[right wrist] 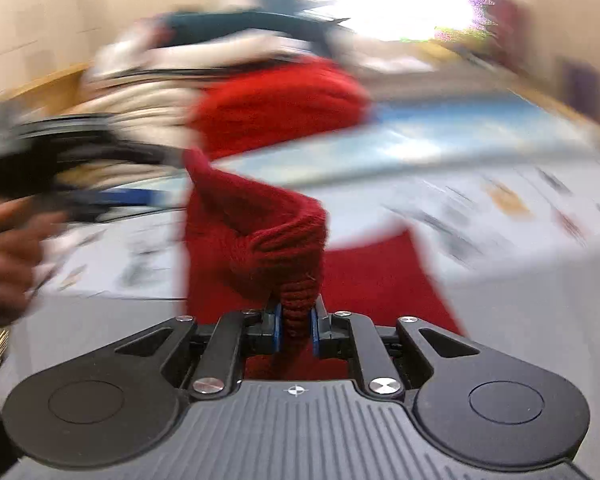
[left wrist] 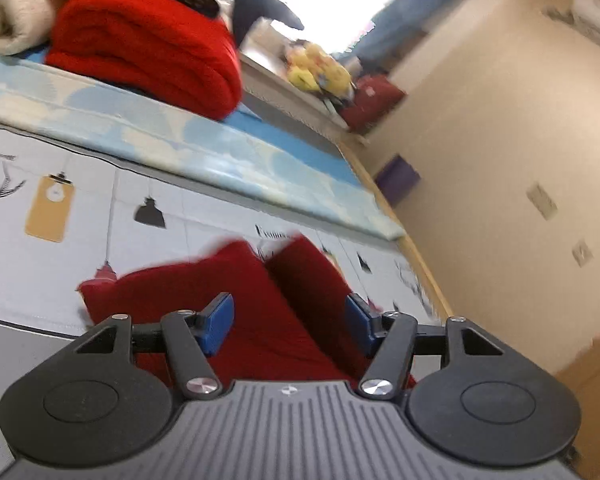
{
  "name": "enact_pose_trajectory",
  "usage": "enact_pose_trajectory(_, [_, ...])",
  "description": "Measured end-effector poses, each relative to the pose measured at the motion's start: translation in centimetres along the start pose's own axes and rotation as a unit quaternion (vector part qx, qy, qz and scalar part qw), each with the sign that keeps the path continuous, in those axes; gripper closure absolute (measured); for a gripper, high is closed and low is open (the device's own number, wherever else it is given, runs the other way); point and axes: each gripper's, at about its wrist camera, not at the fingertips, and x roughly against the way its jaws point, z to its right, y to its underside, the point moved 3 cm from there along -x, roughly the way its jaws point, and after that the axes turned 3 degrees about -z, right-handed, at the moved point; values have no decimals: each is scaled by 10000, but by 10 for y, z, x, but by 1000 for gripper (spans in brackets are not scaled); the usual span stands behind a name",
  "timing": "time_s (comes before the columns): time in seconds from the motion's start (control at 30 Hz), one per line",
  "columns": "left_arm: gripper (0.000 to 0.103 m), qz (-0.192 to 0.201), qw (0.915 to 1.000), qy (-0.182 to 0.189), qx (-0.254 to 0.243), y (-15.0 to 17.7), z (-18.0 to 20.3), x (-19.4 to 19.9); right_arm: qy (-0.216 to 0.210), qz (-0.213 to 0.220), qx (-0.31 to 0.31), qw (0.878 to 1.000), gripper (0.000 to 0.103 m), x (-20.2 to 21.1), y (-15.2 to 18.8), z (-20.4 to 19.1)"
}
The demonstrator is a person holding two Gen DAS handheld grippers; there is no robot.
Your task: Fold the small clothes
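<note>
Knitwear, dark red and ribbed, is the task's thing here: a small red garment whose bunched edge is pinched between the blue pads of the right tool, clenched tight on it. From that pinch the cloth rises in a crumpled peak and then falls away, down to the patterned sheet on the bed, where the rest of it lies spread flat.

In the left wrist view the same garment lies directly beneath and ahead of the left tool, whose jaws stand released, well apart, with red cloth showing between them but neither pad pressing on it. So the right hand alone carries the piece; the left tool is free above the part that rests on the sheet.

The right wrist view is heavily smeared, but at its left edge the left tool appears beside a hand, just to the left of the lifted peak. The relation that matters, in my judgement: the garment's long axis runs from the right tool's grip away across the sheet, and the flat part lies nearer the left tool.

Further off on the bed sit a folded red blanket and a cream one, beyond a light blue mat.
</note>
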Motion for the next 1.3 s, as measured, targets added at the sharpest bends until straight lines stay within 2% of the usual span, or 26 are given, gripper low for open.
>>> enact_pose_trajectory(0.1, [37, -392, 9989, -213, -150, 11, 1, -10, 526, -765, -993, 9907, 89, -28, 21, 69])
enact_pose_trajectory(0.13, [37, -494, 9981, -302, -224, 13, 0, -12, 500, -1012, -1258, 9856, 88, -38, 28, 84])
enact_pose_trajectory(0.17, [37, -554, 9974, -367, -277, 15, -1, -13, 285, -1168, -1575, 9802, 85, -44, 34, 99])
enact_pose_trajectory(0.23, [37, -644, 9965, -426, -331, 19, -7, -10, -31, -1279, -2100, 9693, 74, -47, 37, 117])
enact_pose_trajectory(0.27, [37, -684, 9962, -425, -322, 20, -9, -10, -125, -1254, -2151, 9684, 68, -46, 33, 118])
enact_pose_trajectory(0.4, [37, -914, 9938, -529, -356, 29, -18, -10, -398, -1156, -1818, 9757, 62, -41, 14, 115])
enact_pose_trajectory(0.6, [37, -1500, 9828, -700, -822, 52, -12, -33, -679, -1465, -1298, 9783, 61, -43, -17, 119])
enact_pose_trajectory(0.63, [37, -1603, 9799, -717, -944, 58, -9, -38, -611, -1562, -1088, 9798, 64, -47, -21, 118])
enact_pose_trajectory(0.67, [37, -1682, 9775, -726, -1048, 62, -6, -42, -464, -1597, -919, 9818, 72, -48, -21, 119])
enact_pose_trajectory(0.7, [37, -1752, 9751, -724, -1148, 66, -3, -46, -423, -1650, -980, 9805, 76, -49, -20, 121])
enact_pose_trajectory(0.83, [37, -1916, 9700, -658, -1345, 74, 5, -62, -98, -1968, -1246, 9724, 80, -54, -11, 125])
enact_pose_trajectory(0.97, [37, -2091, 9656, -476, -1471, 81, 12, -78, -38, -2056, -1332, 9695, 80, -50, 0, 127])
enact_pose_trajectory(1.03, [37, -2455, 9536, -672, -1611, 94, 10, -98, -91, -2104, -1344, 9683, 77, -50, -1, 129])
enact_pose_trajectory(1.1, [23, -2818, 9346, -1144, -1846, 113, 3, -118, -109, -2080, -1181, 9709, 61, -47, -9, 128])
enact_pose_trajectory(1.13, [21, -2885, 9304, -1260, -1880, 116, 1, -122, -134, -1980, -1013, 9749, 59, -44, -15, 127])
enact_pose_trajectory(1.2, [21, -2848, 9332, -1222, -1819, 111, 0, -122, -276, -1727, -702, 9821, 48, -37, -26, 124])
enact_pose_trajectory(1.3, [20, -2416, 9502, -1153, -1594, 92, 0, -109, -605, -1488, -460, 9859, 34, -34, -43, 126])
